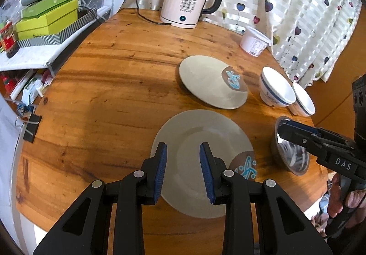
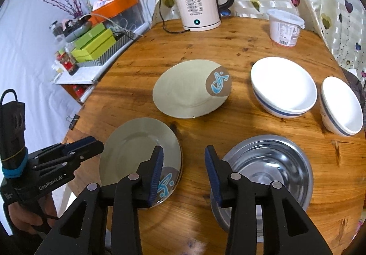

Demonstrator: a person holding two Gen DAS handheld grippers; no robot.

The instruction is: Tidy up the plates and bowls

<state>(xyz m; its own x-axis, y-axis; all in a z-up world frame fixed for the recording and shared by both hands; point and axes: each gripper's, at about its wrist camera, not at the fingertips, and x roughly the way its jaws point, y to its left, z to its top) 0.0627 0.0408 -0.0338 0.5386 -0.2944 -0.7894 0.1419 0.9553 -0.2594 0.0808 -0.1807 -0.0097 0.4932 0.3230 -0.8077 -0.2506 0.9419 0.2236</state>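
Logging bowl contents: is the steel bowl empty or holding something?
Empty. The right wrist view looks straight into the steel bowl: only bare shiny metal and reflections, nothing inside.

Left wrist view low over the near plate (image 1: 201, 140), facing 12 o'clock toward the kettle (image 1: 187, 1), right wrist view beside it at 3 o'clock, higher, same heading, both sharing the round table (image 2: 240, 49), far plate (image 2: 183, 92), kettle.
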